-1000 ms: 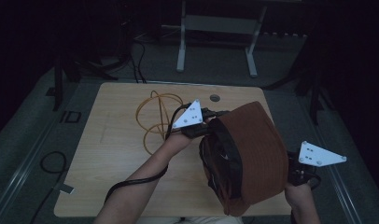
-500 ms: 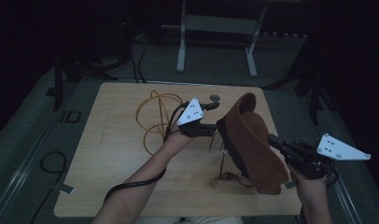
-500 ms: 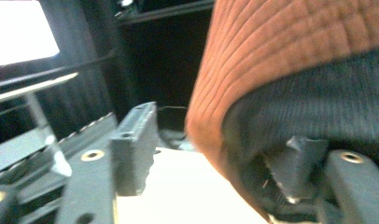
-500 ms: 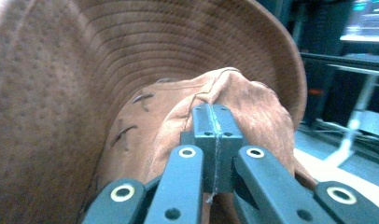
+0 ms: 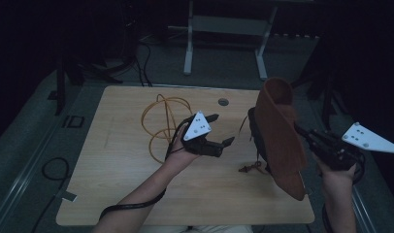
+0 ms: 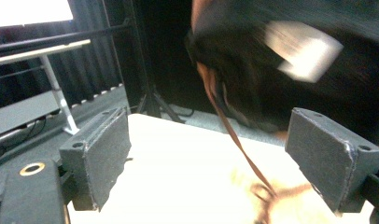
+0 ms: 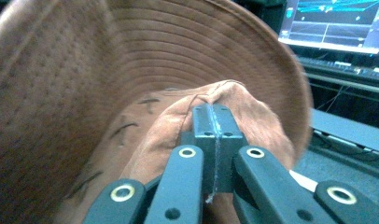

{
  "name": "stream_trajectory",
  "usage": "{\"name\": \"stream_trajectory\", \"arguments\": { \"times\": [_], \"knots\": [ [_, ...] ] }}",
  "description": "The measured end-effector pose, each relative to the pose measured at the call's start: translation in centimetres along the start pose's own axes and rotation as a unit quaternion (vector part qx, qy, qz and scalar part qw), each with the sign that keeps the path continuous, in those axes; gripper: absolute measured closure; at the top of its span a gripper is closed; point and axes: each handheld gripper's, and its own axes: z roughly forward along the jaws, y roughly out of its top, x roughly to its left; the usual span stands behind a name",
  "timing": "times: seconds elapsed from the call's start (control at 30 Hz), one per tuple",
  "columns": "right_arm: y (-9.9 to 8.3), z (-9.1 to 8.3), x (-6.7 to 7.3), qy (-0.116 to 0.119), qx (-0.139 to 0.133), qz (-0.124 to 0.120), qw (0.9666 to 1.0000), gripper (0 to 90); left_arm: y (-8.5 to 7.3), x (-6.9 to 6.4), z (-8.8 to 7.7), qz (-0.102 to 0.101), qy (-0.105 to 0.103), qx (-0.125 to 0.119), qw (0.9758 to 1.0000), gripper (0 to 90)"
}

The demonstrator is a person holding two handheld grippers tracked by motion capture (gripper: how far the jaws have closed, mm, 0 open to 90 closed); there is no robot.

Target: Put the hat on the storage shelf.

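The brown suede wide-brimmed hat (image 5: 281, 136) hangs lifted above the right side of the light wooden table (image 5: 117, 174), pinched by its crown fabric in the right gripper (image 7: 211, 122). The left gripper (image 5: 220, 130), just left of it, has been opening its jaws; they stand wide, nothing between them. Orange cable (image 5: 161, 116) loops far-left; the near tabletop is bare.

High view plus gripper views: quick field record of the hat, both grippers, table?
hat: brown brimmed hat, lifted on edge at the table's right side, cord dangling to the table
right gripper: jaws shut on a fold of the hat
left gripper: jaws just opened, nothing between them, apart from the hat on its left
table: wooden top, orange cable coiled behind the left gripper
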Motion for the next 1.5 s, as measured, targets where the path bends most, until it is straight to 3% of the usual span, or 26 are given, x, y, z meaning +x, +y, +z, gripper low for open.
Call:
{"name": "stream_trajectory", "arguments": {
  "times": [0.17,0.3,0.43,0.47,0.57,0.63,0.8,1.07,1.33,1.43,1.5],
  "knots": [
    [1.4,0.8,-0.6,-0.014,-0.002,-0.011,0.9998,90.0,-1.1,-0.3,-1.6,-0.006,0.001,0.024,0.9997,12.3],
    [3.1,2.1,-1.2,-0.018,0.0,-0.02,0.9996,90.0,-3.0,-0.4,-3.3,-0.018,0.0,0.055,0.9983,9.4],
    [4.7,3.5,-1.7,-0.018,-0.004,-0.02,0.9996,90.0,-4.8,-0.3,-5.0,-0.037,0.006,0.065,0.9972,9.2],
    [5.1,3.8,-1.8,-0.017,-0.004,-0.02,0.9997,90.0,-5.1,-0.4,-5.4,-0.024,0.015,0.064,0.9975,9.3],
    [6.4,5.1,-1.7,-0.015,-0.003,-0.024,0.9996,90.0,-5.8,-0.7,-6.7,-0.027,0.025,0.078,0.9963,9.2],
    [7.3,5.8,-1.7,-0.012,-0.005,-0.027,0.9995,90.0,-6.1,-1.2,-7.6,-0.012,0.039,0.074,0.9964,9.2],
    [9.3,7.7,-1.3,0.001,-0.012,-0.028,0.9995,90.0,-6.5,-2.4,-9.7,-0.011,0.027,0.07,0.9972,9.2],
    [12.9,11.0,0.0,0.027,-0.017,-0.037,0.9988,90.0,-7.4,-3.7,-11.9,-0.013,0.017,0.069,0.9974,9.2],
    [15.9,14.4,2.1,0.057,-0.019,-0.056,0.9966,90.0,-10.1,-3.2,-14.0,-0.012,0.05,0.101,0.9935,9.2],
    [16.9,15.6,3.3,0.067,-0.022,-0.065,0.9954,90.0,-11.5,-2.8,-15.0,-0.03,0.066,0.107,0.9916,9.2],
    [17.5,16.3,4.0,0.075,-0.024,-0.071,0.9944,90.0,-12.4,-2.5,-15.7,-0.031,0.08,0.116,0.9896,9.2]
  ]
}}
